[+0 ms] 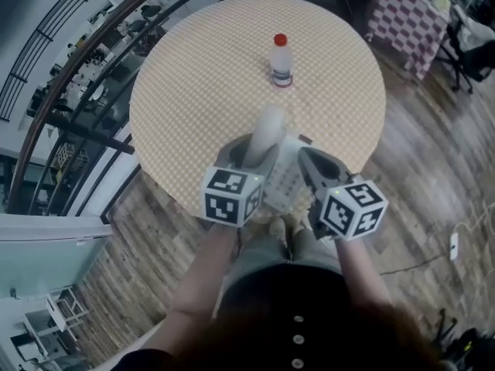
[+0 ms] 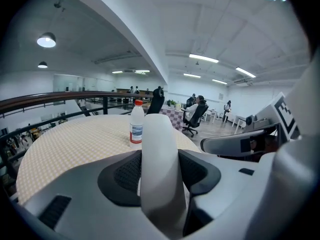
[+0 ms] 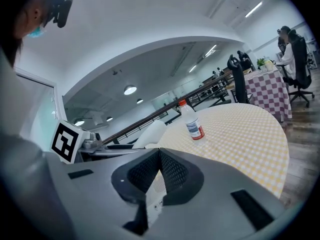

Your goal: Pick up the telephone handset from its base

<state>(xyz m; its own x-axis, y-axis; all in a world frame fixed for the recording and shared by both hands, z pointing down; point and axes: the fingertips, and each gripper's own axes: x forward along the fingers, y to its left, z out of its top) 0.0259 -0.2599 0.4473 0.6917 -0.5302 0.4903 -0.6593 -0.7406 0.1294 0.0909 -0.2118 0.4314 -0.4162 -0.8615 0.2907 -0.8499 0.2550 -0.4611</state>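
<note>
A white telephone handset (image 1: 267, 134) stands upright between the jaws of my left gripper (image 1: 255, 154), which is shut on it near the table's front edge. In the left gripper view the handset (image 2: 160, 169) fills the gap between both dark pads. The white base (image 1: 285, 178) with its keypad lies just right of it, between the two grippers. My right gripper (image 1: 309, 161) reaches over the base's right side. Its tips meet in the right gripper view (image 3: 159, 151), and a strip of the base (image 3: 152, 189) shows below them. Whether it touches the base I cannot tell.
A clear bottle with a red cap (image 1: 281, 60) stands further back on the round checked table (image 1: 201, 91), also seen from the left gripper (image 2: 136, 122) and the right gripper (image 3: 192, 122). A dark railing curves behind the table. A checked-cloth table and office chairs stand at the far right.
</note>
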